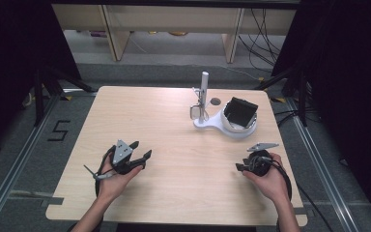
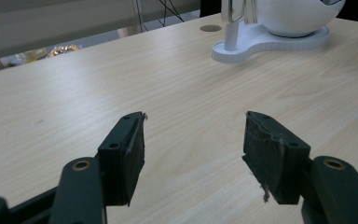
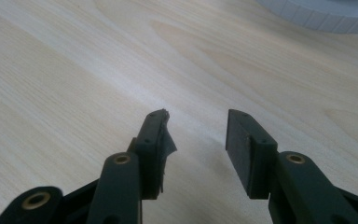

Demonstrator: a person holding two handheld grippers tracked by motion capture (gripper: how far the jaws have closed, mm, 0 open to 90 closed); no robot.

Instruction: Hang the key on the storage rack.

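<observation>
Both grippers sit at the near edge of the table (image 1: 174, 145), held in the person's hands. We note the left gripper (image 2: 193, 154) with jaws spread wide and nothing between them; its black pads (image 2: 265, 154) are worn, with frayed fibres at the edges. The right gripper (image 3: 198, 149) is parted somewhat less, also empty, and one pad (image 3: 161, 140) shows a peeling corner. In the high view the left gripper (image 1: 137, 154) rests near left and the right gripper (image 1: 244, 166) near right, well apart.

Outward from the jaws we see pale wood-grain laminate, smooth and matte. At the far right stands a white plastic stand (image 1: 217, 123) with a rounded bowl-like holder and a slim upright post (image 1: 204, 92); a black boxy object (image 1: 240, 112) sits tilted in the bowl.

We judge this a starting pose, approach not yet begun. The next move likely calls for a reach to far right, toward the black object, with the right gripper nearest.
</observation>
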